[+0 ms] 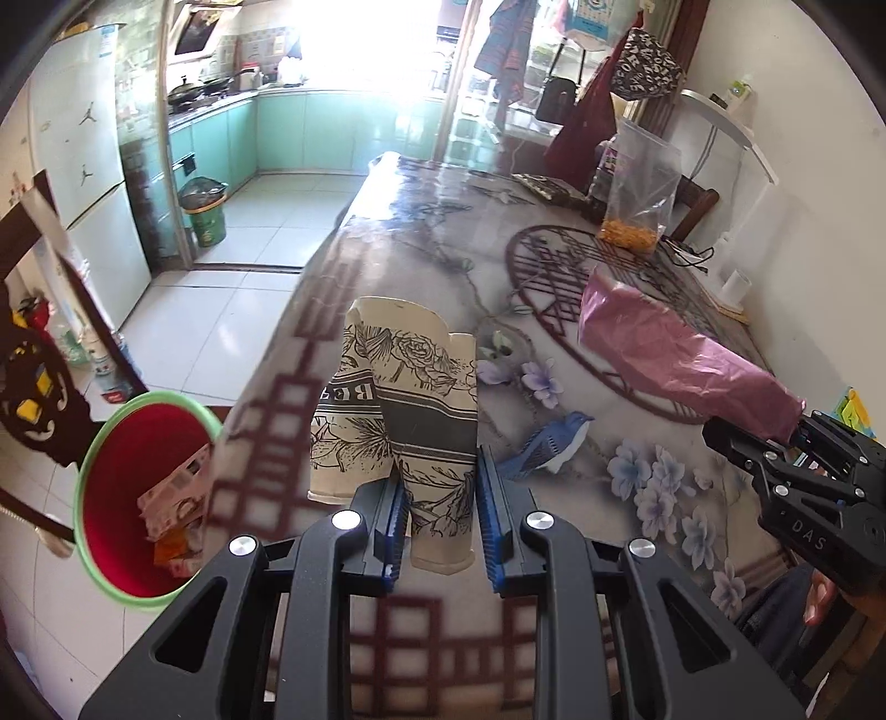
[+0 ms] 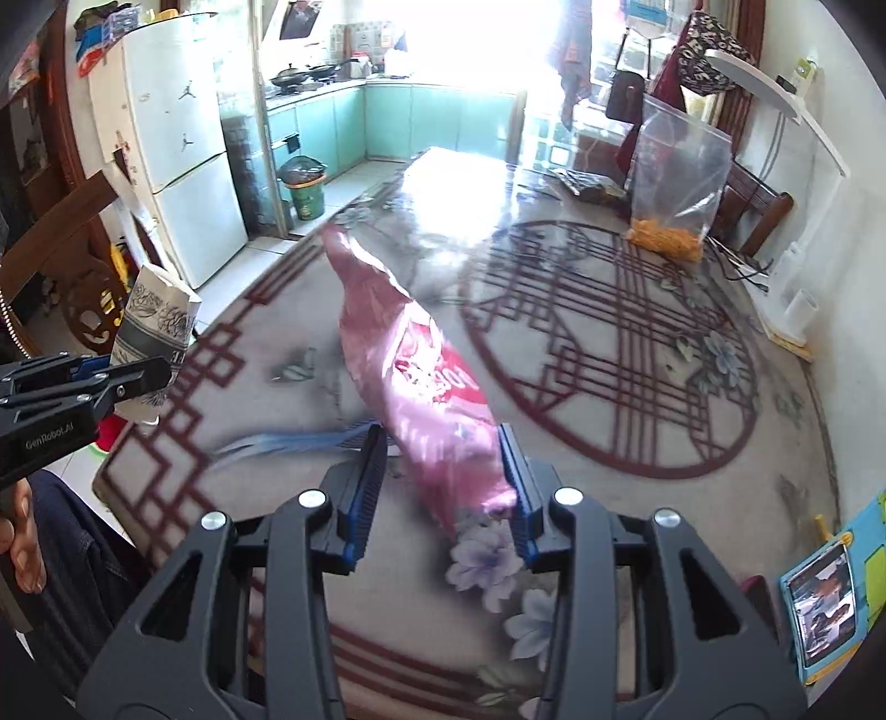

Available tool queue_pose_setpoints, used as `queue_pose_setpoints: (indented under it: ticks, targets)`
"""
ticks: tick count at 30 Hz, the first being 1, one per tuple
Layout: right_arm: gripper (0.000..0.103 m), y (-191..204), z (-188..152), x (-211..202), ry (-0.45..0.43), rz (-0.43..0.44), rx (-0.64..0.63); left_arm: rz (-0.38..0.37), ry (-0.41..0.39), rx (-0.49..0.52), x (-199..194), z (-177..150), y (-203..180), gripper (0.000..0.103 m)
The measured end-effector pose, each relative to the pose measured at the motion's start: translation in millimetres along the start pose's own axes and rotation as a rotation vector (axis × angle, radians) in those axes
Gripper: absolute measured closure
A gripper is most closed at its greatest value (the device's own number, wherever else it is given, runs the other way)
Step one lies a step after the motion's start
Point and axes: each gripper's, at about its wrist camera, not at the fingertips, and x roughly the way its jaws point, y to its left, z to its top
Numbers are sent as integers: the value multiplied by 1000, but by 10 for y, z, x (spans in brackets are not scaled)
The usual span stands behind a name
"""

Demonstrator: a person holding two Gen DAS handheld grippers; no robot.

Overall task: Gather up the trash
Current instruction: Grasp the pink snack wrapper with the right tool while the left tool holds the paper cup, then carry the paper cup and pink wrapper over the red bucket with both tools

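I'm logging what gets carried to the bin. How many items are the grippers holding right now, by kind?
Crushed paper cups: 2, in the left gripper
Pink snack bag: 1, in the right gripper
Total: 3

glossy patterned table (image 2: 609,343) with dark red lattice print; pale tiled floor (image 1: 232,310); white two-door refrigerator (image 2: 183,166) at left; turquoise kitchen cabinets (image 1: 310,133) beyond; overexposed bright window (image 1: 360,33) behind.

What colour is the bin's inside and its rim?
Red inside, light green rim on the bin; clearest in the left wrist view.
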Motion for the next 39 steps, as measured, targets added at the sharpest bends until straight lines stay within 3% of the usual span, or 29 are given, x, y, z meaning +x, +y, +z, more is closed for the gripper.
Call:
queue_pose_setpoints:
  ticks: [7, 11, 12, 14, 19, 22, 25, 27, 30, 37, 39]
  targets:
    - [64, 207, -31, 41, 16, 12, -22, 33, 10, -53, -74, -143, 277, 83]
    - [61, 126, -128, 233, 101, 47, 17, 33, 27, -78, -66, -199, 384, 83]
    - [56, 67, -156, 268, 117, 65, 47, 31, 29, -80, -61, -214, 395, 83]
    - [27, -40, -204, 310, 132, 105, 99, 29, 29, -84, -63, -240, 422, 83]
    - [5, -244, -258, 202, 31, 226, 243, 13, 34, -92, -33, -268, 419, 83]
    - [5, -251, -207, 191, 5, 178, 262, 9, 39, -82, -9, -279, 375, 83]
    - [5, -172, -86, 327, 25, 180, 152, 6, 43, -74, 2, -294, 340, 83]
    - [5, -125, 3, 483, 80, 148, 85, 9, 42, -70, -6, -297, 330, 83]
    - [6, -80, 76, 671, 143, 173, 16, 18, 36, -68, -29, -292, 331, 83]
    - [20, -20, 80, 955, 231, 130, -109, 23, 37, -74, -25, -294, 358, 82]
    - [33, -17, 61, 1041, 266, 138, -120, 20, 41, -72, -12, -295, 349, 82]
